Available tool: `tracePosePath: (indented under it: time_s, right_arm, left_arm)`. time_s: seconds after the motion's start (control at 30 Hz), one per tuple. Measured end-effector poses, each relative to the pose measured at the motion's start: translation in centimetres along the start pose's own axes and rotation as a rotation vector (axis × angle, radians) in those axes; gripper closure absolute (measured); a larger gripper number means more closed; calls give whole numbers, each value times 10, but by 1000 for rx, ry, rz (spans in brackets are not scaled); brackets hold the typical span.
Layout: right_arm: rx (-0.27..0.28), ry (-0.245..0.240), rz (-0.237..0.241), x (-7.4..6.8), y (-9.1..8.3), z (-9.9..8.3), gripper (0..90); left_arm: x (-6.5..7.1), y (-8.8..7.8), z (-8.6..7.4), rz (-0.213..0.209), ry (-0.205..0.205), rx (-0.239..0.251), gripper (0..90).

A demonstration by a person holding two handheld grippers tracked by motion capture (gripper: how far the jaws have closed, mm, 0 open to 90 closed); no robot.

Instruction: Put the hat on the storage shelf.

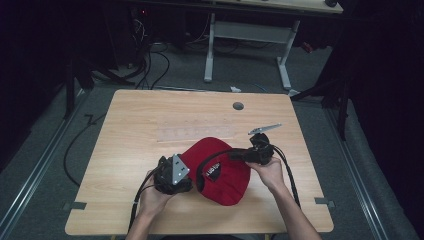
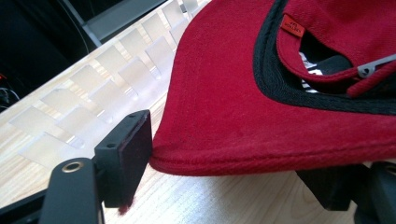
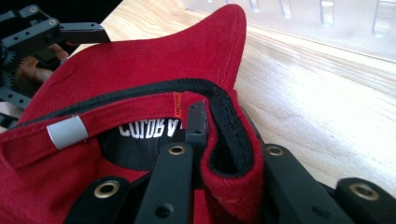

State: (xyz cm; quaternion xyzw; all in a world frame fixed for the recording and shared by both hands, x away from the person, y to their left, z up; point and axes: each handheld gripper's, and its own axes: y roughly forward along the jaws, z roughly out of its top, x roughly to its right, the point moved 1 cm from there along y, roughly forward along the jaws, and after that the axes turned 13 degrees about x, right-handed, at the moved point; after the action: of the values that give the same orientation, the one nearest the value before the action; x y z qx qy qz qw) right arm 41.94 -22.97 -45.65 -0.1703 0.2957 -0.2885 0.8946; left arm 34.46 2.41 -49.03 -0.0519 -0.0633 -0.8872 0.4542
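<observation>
– Where was the red cloth baseball cap with the black inner band (image 1: pixel 223 172)?

– Upside down on the pale wooden table (image 1: pixel 130 130), near the person's edge, a little right of centre.

– And the left gripper (image 2: pixel 219 168)?

– At the cap's left, its jaws apart on either side of the brim edge, one pad (image 2: pixel 132 154) touching it.

– The right gripper (image 3: pixel 224 154)?

– At the cap's right, jaws clamped on the rim and its black band.

– Anything farther off?

– A clear plastic ridged strip (image 1: pixel 195 132) lay just beyond the cap, and a round grey grommet (image 1: pixel 238 106) sat near the far edge.
</observation>
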Motion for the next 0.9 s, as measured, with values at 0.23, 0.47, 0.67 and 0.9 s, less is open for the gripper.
tracePosePath:
  time_s: [0.23,0.47,0.67,0.9]
  right_arm:
    - [36,13,55,1,1,-2,806]
    - [90,10,77,1,1,0,787]
    - [104,16,81,2,4,-1,774]
    - [93,49,81,7,9,-1,717]
  left_arm:
    - [-7,-6,4,-32,-88,-5,377]
    - [-8,-10,8,-107,-207,-25,526]
    - [-3,-12,12,-166,-235,-52,672]
    - [3,-12,14,-209,-218,-87,748]
